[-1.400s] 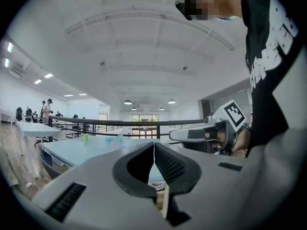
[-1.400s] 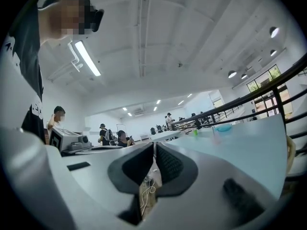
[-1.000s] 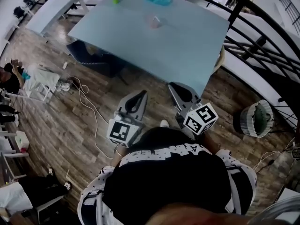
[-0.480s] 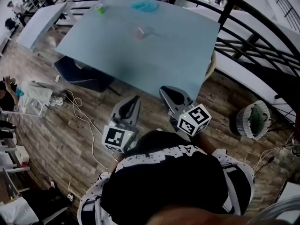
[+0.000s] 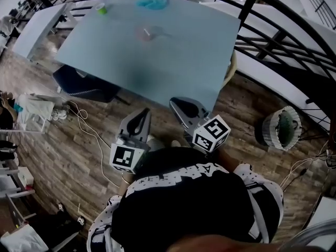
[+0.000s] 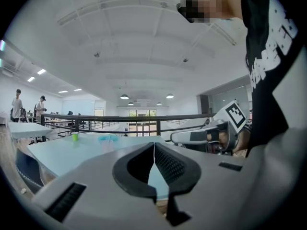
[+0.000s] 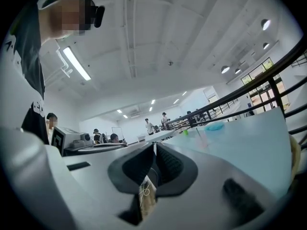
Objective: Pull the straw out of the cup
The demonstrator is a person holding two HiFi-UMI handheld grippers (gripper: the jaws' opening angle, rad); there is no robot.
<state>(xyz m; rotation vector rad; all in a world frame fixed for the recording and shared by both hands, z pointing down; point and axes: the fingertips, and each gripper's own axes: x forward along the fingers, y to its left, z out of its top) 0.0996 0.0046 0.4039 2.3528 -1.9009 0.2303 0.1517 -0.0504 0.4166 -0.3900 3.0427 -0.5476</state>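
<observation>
While cup point(image 5: 144, 33) stands on table point(image 5: 184, 56), left gripper point(image 5: 142, 112), right gripper point(image 5: 174, 102) fingers closed, empty, well short of it.

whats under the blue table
A dark chair sticks out from under the table at its left edge in the head view. The tabletop covers the rest of the chair and anything else beneath it, so nothing more can be told.

Table point(image 5: 173, 62): pale blue, plain.
Cup point(image 5: 145, 33): pinkish, see-through.
Small cup point(image 5: 101, 7), far left: green.
L gripper point(image 5: 143, 113) / R gripper point(image 5: 177, 103): grey bodies, blk pads, blk/wht square-marker cubes.
Floor point(image 5: 79, 140): brown wood planks.
Shirt point(image 5: 184, 203): blk, wht print.
</observation>
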